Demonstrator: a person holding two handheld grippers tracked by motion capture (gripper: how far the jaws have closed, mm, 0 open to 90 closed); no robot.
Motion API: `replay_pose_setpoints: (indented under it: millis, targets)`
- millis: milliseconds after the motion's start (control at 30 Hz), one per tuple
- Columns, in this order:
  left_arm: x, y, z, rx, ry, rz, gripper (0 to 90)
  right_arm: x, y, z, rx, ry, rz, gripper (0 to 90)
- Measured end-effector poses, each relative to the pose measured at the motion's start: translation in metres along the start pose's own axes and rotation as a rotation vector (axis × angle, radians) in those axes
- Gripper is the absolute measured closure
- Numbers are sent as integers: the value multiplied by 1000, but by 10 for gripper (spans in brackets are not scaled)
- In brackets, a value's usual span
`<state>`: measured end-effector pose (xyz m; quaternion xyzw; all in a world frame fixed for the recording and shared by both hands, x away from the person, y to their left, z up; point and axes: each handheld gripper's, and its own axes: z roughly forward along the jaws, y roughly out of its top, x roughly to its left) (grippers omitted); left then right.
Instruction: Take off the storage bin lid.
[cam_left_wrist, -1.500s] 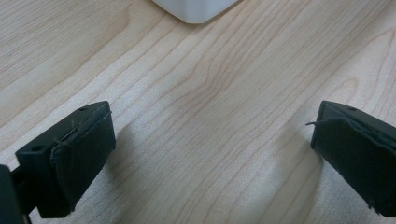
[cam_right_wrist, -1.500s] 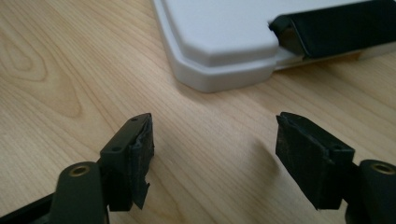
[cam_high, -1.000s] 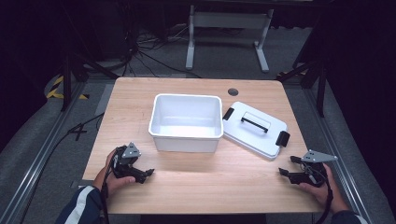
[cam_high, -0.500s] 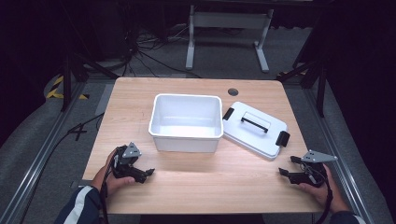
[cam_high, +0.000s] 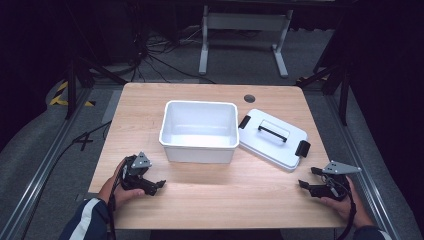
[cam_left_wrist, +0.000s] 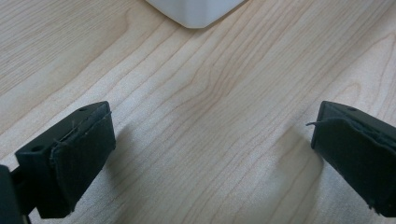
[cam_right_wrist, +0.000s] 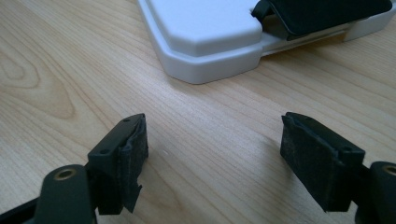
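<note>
A white plastic tub (cam_high: 199, 131) sits empty and uncovered in the middle of the wooden table (cam_high: 210, 200). Its white lid (cam_high: 272, 138), with a black handle and black clips, lies flat just right of it. My left gripper (cam_high: 155, 186) rests open on the table near the front left, a short way in front of the tub's left corner (cam_left_wrist: 196, 11). My right gripper (cam_high: 306, 179) rests open at the front right, close to the lid's near corner (cam_right_wrist: 210, 46). Nothing is between either pair of jaws.
A round cable hole (cam_high: 249, 98) is in the table's back edge behind the lid. A metal stand (cam_high: 243, 30) and cables lie on the dark floor beyond the table. Bare wood stretches between the two grippers.
</note>
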<state>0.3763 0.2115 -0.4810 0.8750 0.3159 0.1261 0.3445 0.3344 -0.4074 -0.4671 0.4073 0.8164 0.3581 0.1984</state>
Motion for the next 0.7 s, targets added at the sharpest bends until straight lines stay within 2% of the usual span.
replay_pose_setpoints:
  millis: [700]
  targets:
    - [0,0,0,0,-3,-2,2,0,1,1,3,2,2,226]
